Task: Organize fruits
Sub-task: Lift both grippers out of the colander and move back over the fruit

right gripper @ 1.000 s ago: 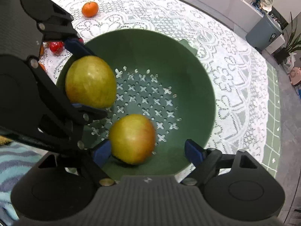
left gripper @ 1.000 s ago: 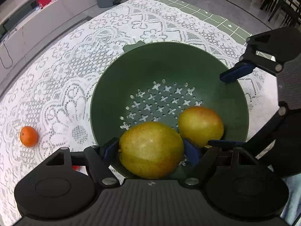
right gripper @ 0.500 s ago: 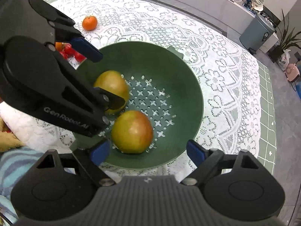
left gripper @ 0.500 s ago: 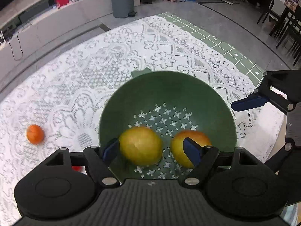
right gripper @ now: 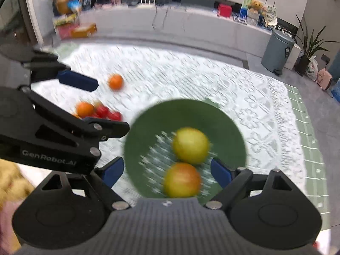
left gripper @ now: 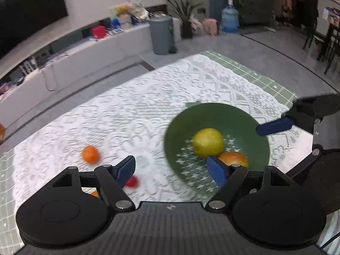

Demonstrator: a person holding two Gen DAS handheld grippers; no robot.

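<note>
A green perforated bowl (left gripper: 240, 119) (right gripper: 184, 110) sits on the lace tablecloth. In it lie a yellow-green fruit (left gripper: 208, 142) (right gripper: 190, 145) and a red-yellow fruit (left gripper: 233, 159) (right gripper: 182, 180), touching each other. My left gripper (left gripper: 172, 171) hangs open above the cloth at the bowl's left rim, holding nothing. My right gripper (right gripper: 166, 172) is open above the bowl's near side, with no pad touching the fruit below. A mandarin (left gripper: 91, 154) (right gripper: 115, 81) lies loose on the cloth to the left.
Another orange fruit (right gripper: 84, 108) and several small red fruits (right gripper: 108, 113) (left gripper: 131, 181) cluster left of the bowl. The tablecloth (left gripper: 148, 97) runs to a green-checked edge at the right. A grey bin (right gripper: 278, 51) and a low white shelf stand beyond the table.
The left gripper opened and dropped the yellow-green fruit into the bowl beside the other fruit. Both grippers then rose and drew back; the left one swung toward the mandarin side.
</note>
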